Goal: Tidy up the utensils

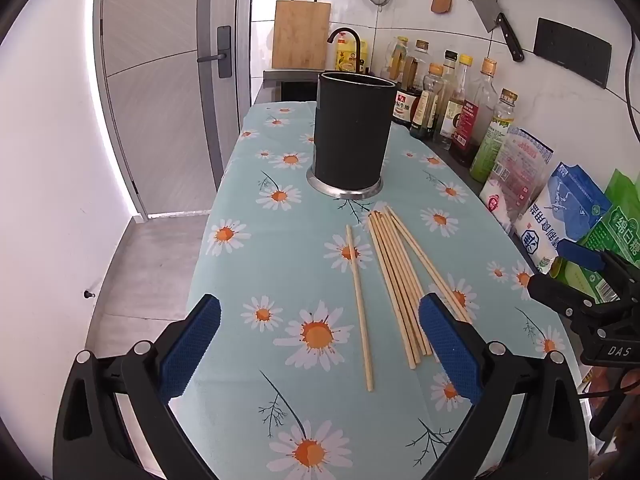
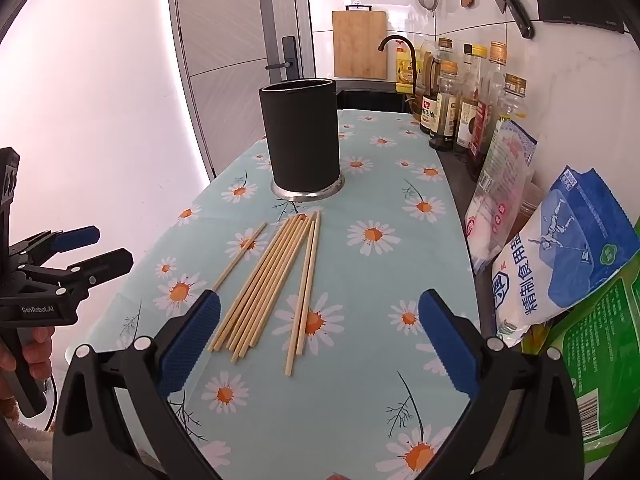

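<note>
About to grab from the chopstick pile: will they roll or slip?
Likely stiff and light: the chopsticks look like thin wood. They may slide on the smooth tablecloth. Pinching several at once, some could slip out.

Chopsticks (image 1: 394, 276) before holder (image 1: 352, 136) — on table (image 1: 256, 184).

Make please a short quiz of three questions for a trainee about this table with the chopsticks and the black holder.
1. True or false: the chopsticks already stand inside the black holder.
2. Which choice fits the left gripper and the right gripper? A) both open and empty; B) left shut on a chopstick; C) right shut on the holder.
3. Fill in: one single chopstick lies apart from the bundle, on the side toward the ____.

Key
1. False: they lie flat on the flowered tablecloth, in front of the holder.
2. A.
3. Door, away from the bottles.
</note>
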